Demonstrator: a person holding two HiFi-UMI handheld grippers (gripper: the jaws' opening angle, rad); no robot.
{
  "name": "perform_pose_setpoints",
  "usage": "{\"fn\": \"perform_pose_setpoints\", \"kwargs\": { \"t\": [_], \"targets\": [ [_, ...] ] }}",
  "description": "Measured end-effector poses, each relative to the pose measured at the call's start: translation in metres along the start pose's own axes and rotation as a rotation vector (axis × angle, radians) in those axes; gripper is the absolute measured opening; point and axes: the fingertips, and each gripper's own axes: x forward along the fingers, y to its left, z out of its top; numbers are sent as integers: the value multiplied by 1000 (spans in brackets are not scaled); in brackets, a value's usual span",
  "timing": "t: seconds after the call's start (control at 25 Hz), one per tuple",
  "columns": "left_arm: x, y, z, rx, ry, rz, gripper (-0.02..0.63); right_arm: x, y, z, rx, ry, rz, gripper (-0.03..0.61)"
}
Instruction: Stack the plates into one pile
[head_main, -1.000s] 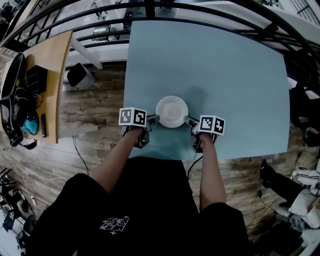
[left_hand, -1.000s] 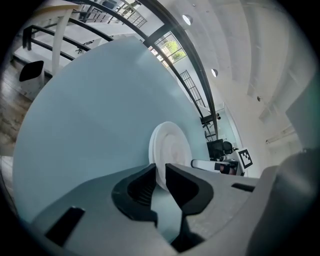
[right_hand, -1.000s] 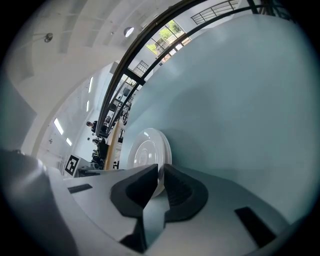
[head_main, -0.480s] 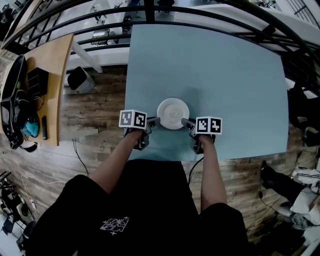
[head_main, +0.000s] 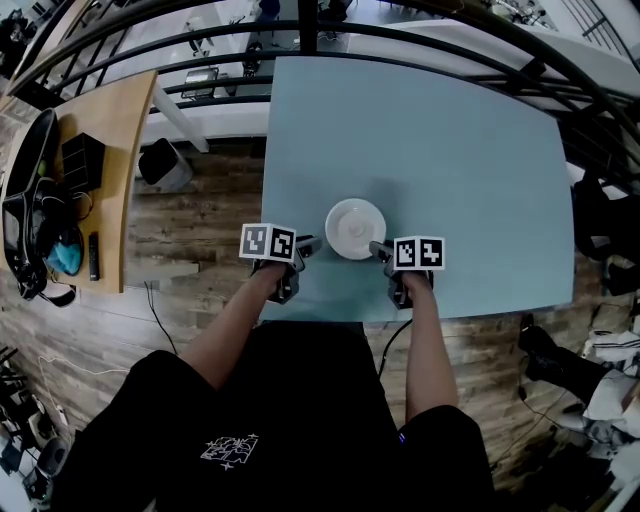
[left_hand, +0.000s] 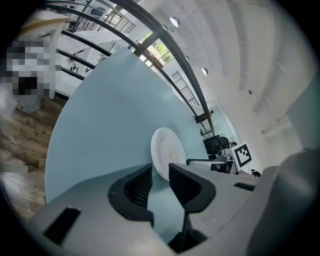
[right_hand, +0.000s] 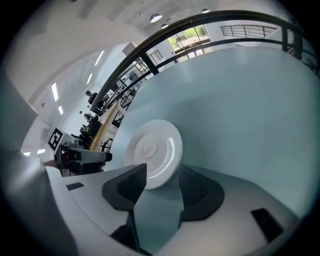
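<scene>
A white plate (head_main: 355, 228) lies flat on the light blue table (head_main: 450, 160), near its front edge; I cannot tell whether more plates lie under it. My left gripper (head_main: 308, 246) is at its left rim, open, and has just been opening. In the left gripper view the plate (left_hand: 167, 152) stands just past the left gripper (left_hand: 160, 173), with nothing between the pads. My right gripper (head_main: 378, 248) is at the right rim, and its jaws have just been opening. In the right gripper view the plate's (right_hand: 152, 150) near rim reaches in between the right gripper (right_hand: 162, 177), untouched by either pad.
The table's front edge (head_main: 470, 312) runs just behind both grippers. A wooden desk (head_main: 110, 150) with dark bags stands to the left, with a grey bin (head_main: 163, 162) beside it. A black railing (head_main: 420, 45) curves behind the table. Wooden floor lies all around.
A second ago both grippers' tips sat against the plate's rim. Now the left tips stand slightly off it. The plate has stayed flat on the table.
</scene>
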Motion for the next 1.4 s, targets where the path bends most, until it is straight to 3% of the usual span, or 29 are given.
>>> {"fn": "perform_pose_setpoints", "kwargs": {
  "t": [0.2,0.28,0.36,0.52,0.72,1.04,1.24,1.4],
  "targets": [
    [-15,1,1,45,-20,2,87,-9,6,4,-9,-60,-39,184],
    [-24,0,4,77,-40,7,86,-21,11,7,12,-125,-43,126],
    [-33,-2,9,121,-67,21,43,-35,19,10,34,-197,-35,46],
    [-57,-7,23,204,-129,41,14,-65,41,20,57,-353,-14,7],
    [-94,-20,55,282,-280,84,11,-114,66,43,4,-569,-15,6],
    [-153,-86,113,503,-525,109,8,-219,97,112,-145,-885,-68,6],
    [-187,-145,150,613,-686,116,8,-283,107,147,-250,-1025,-119,6],
    [-205,-189,164,690,-770,115,8,-312,112,161,-313,-1076,-144,5]
  ]
}}
